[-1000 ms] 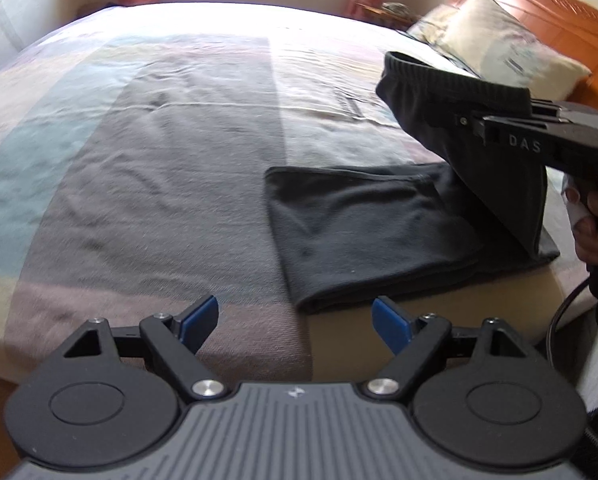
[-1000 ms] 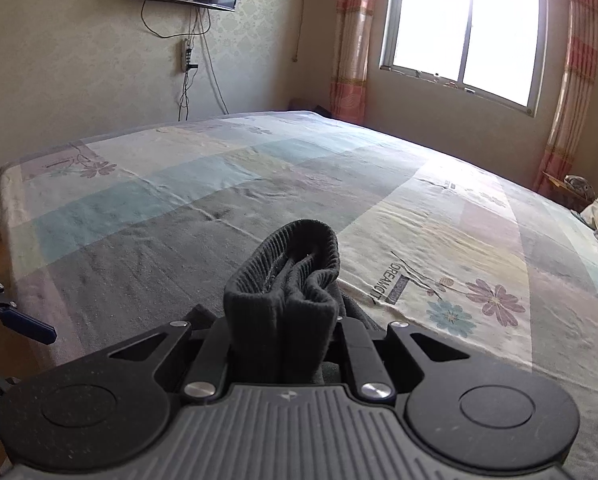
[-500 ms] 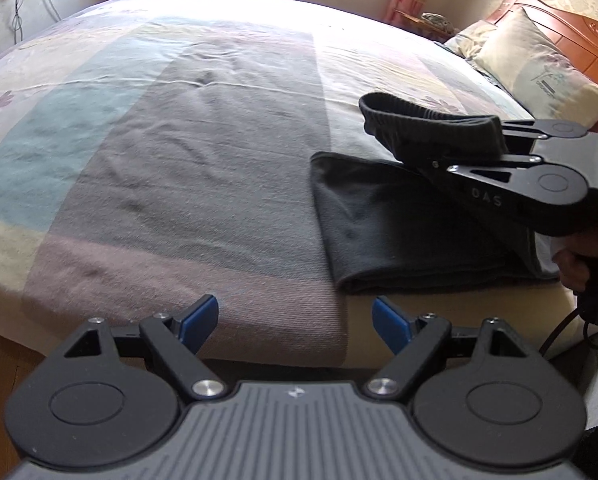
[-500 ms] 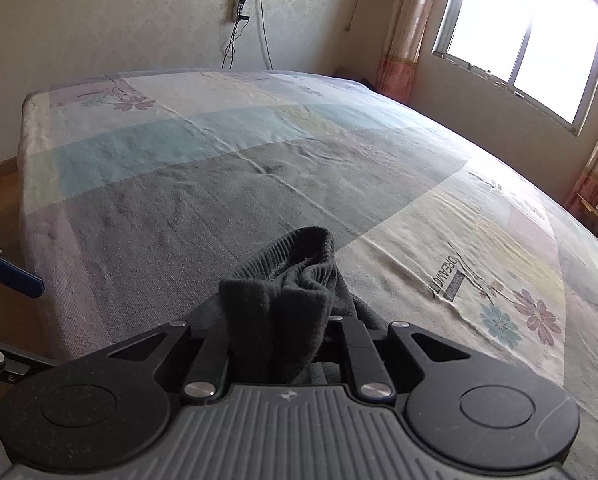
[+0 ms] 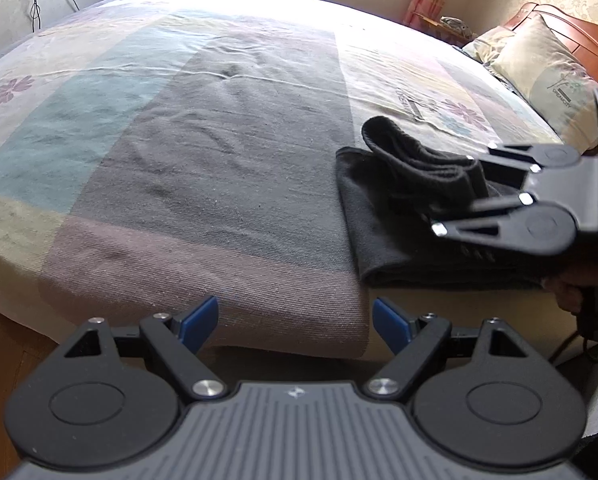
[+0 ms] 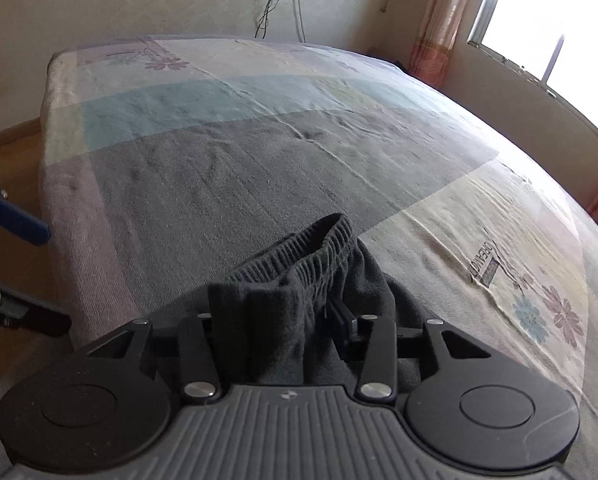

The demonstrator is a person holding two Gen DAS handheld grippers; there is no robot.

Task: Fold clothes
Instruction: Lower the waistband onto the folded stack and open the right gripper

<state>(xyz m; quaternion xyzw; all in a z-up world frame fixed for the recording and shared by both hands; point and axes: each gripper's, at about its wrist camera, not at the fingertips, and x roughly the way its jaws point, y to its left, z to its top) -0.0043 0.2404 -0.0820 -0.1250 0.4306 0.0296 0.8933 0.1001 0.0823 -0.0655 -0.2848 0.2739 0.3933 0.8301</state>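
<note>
Dark grey trousers (image 5: 403, 240) lie folded on the bed near its front right edge. My right gripper (image 5: 451, 196) is shut on their ribbed waistband (image 5: 403, 152) and holds it low over the folded part. In the right wrist view the waistband (image 6: 299, 264) bunches up between the jaws of my right gripper (image 6: 283, 320). My left gripper (image 5: 295, 320) is open and empty, hovering off the bed's front edge, left of the trousers. One of its blue fingertips (image 6: 15, 216) shows in the right wrist view.
The patchwork bedspread (image 5: 203, 152) covers the wide bed. Pillows (image 5: 547, 68) and a wooden headboard (image 5: 579, 40) are at the far right. A window (image 6: 559, 28) with curtains lies beyond the bed. Wooden floor (image 6: 7, 148) lies past the bed's foot.
My right gripper has lowered the waistband from high above down onto the folded trousers, moving left over them. My left gripper stayed open near the bed's edge.
</note>
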